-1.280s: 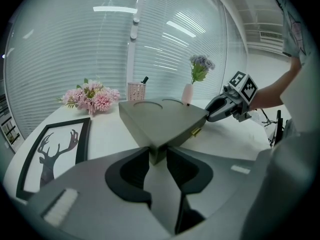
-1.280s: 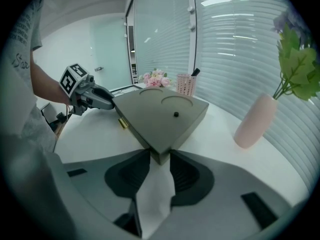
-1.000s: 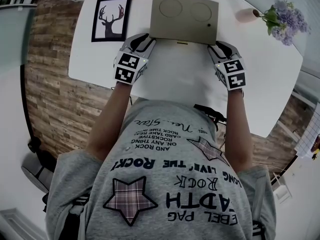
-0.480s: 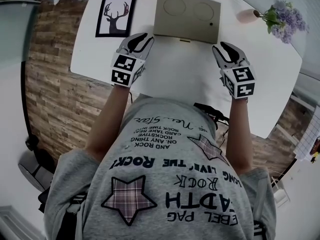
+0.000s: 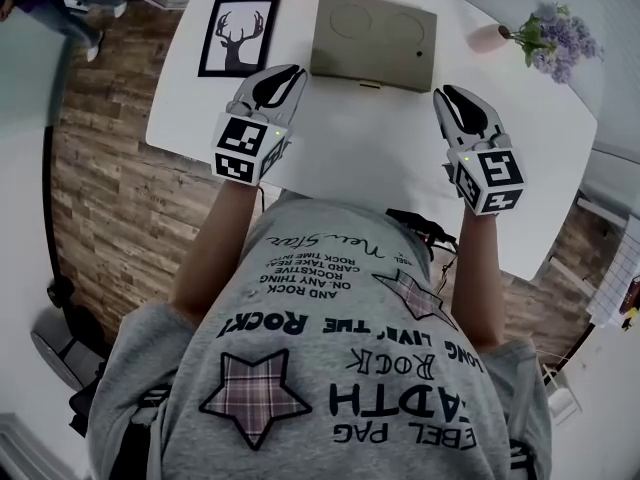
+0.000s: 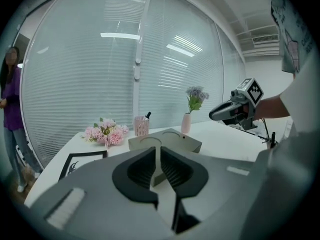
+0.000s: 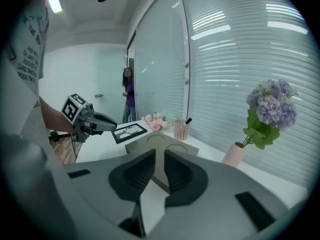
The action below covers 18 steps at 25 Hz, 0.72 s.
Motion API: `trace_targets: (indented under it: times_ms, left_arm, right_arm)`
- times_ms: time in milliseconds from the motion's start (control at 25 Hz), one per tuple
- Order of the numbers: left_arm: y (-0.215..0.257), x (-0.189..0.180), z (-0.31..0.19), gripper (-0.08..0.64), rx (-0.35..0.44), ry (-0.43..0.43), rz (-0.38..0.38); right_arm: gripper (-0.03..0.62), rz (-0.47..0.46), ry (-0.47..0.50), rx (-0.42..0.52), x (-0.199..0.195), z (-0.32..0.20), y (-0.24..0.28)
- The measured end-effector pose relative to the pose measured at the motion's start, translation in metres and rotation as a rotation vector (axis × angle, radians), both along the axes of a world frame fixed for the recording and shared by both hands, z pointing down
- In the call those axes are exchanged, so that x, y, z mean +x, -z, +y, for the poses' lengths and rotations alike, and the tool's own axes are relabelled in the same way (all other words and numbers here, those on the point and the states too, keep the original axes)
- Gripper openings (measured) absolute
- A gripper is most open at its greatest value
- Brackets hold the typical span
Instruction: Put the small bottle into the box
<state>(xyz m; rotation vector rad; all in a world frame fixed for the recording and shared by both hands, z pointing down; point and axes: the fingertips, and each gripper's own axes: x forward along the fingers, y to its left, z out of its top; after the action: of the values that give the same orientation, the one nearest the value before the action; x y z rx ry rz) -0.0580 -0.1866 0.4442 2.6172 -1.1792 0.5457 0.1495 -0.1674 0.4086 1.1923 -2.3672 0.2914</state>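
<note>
Both grippers are drawing back from the box (image 5: 372,28), whose near edge they were at a second ago. The left gripper (image 5: 280,80) and right gripper (image 5: 455,108) are now hanging above the table (image 5: 380,143), and their fingers have just been closing to a narrow gap with nothing between them. The box is lying shut and the small bottle is showing nowhere, so I'm guessing it is already inside and the job is wrapping up

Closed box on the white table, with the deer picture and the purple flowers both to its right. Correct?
No. The head view shows the deer picture to the left of the closed box; only the purple flowers stand to its right, on the white table.
</note>
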Motion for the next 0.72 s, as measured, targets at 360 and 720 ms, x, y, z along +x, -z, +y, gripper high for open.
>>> trace_targets:
  times_ms: [360, 720]
  left_arm:
    - [0.044, 0.0, 0.008, 0.02, 0.088, 0.01, 0.047]
    - [0.101, 0.002, 0.015, 0.011, 0.195, 0.02, 0.121]
  right_arm:
    - [0.052, -0.077, -0.032, 0.091, 0.003, 0.011, 0.045]
    - [0.028, -0.161, -0.083, 0.229, 0.011, 0.022, 0.102]
